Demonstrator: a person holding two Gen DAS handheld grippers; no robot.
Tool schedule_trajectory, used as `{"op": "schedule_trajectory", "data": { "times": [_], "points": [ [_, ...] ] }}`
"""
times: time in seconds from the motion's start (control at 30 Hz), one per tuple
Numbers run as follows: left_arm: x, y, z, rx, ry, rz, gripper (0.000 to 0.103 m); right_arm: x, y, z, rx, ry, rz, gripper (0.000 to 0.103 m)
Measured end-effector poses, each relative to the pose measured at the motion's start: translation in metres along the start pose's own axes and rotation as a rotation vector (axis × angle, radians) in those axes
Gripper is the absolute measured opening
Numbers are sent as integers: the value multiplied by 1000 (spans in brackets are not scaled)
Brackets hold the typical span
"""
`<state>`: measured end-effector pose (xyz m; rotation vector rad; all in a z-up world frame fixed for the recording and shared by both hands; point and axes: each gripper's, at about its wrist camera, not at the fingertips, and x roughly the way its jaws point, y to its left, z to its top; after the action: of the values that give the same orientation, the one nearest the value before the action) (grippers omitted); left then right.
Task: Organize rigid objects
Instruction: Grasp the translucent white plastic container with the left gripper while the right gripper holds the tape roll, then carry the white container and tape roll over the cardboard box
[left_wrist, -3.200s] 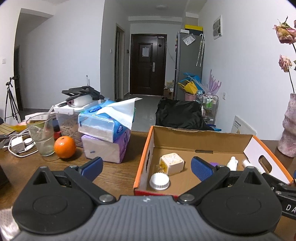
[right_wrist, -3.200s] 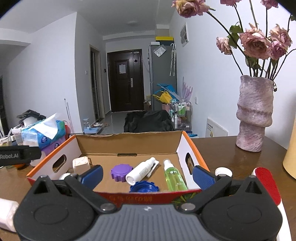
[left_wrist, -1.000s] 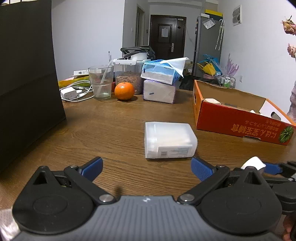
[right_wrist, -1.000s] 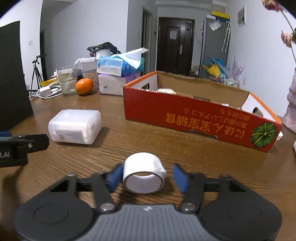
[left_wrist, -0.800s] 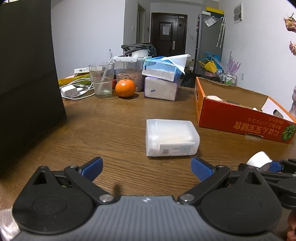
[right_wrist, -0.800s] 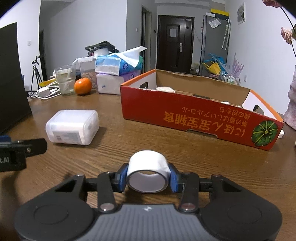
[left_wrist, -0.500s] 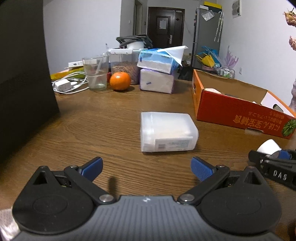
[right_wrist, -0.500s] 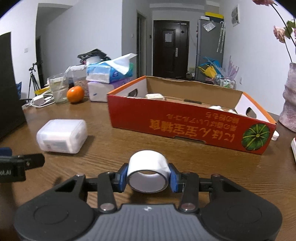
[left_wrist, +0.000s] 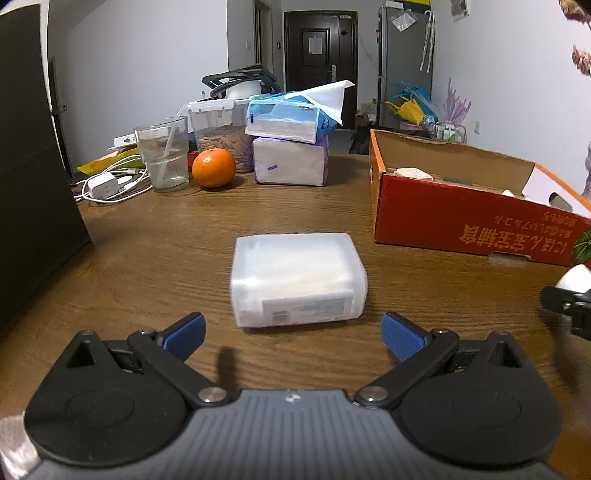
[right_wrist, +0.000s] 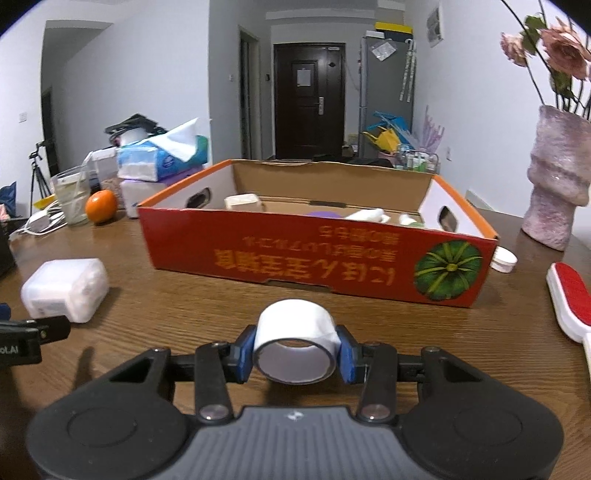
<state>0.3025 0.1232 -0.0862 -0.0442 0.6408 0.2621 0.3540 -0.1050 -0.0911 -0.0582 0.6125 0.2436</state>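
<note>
My right gripper (right_wrist: 295, 350) is shut on a white tape roll (right_wrist: 295, 341) and holds it above the wooden table, in front of the red cardboard box (right_wrist: 317, 258). The box holds several small items, among them a cream square container (right_wrist: 242, 201) and white bottles (right_wrist: 367, 215). My left gripper (left_wrist: 293, 332) is open and empty, just short of a translucent white plastic box (left_wrist: 297, 278) that lies on the table; this box also shows in the right wrist view (right_wrist: 66, 291). The red box also shows in the left wrist view (left_wrist: 465, 221).
At the back left stand a glass (left_wrist: 162, 158), an orange (left_wrist: 213, 168), stacked tissue packs (left_wrist: 291, 151), a food container (left_wrist: 218, 129) and a charger with cables (left_wrist: 103, 184). A black panel (left_wrist: 33, 166) is at left. A pink vase (right_wrist: 557, 184), a white lid (right_wrist: 503, 259) and a red lint brush (right_wrist: 570, 295) are at right.
My right gripper closed on the tape roll, lifted it and moved toward the red box. My left gripper moved closer to the white plastic box and stayed open.
</note>
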Motion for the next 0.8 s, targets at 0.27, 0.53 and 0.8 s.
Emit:
{"op": "schedule_trajectory", "data": {
  "times": [0.27, 0.53, 0.8],
  "points": [
    [16, -11, 12, -42, -6, 25, 103, -1, -23, 1, 26, -10, -24, 43],
    [41, -16, 25, -75, 30, 67, 103, -2, -32, 4, 58, -22, -30, 43],
    [41, -17, 25, -54, 10, 55, 83, -2, -30, 3, 52, -22, -36, 43]
  ]
}}
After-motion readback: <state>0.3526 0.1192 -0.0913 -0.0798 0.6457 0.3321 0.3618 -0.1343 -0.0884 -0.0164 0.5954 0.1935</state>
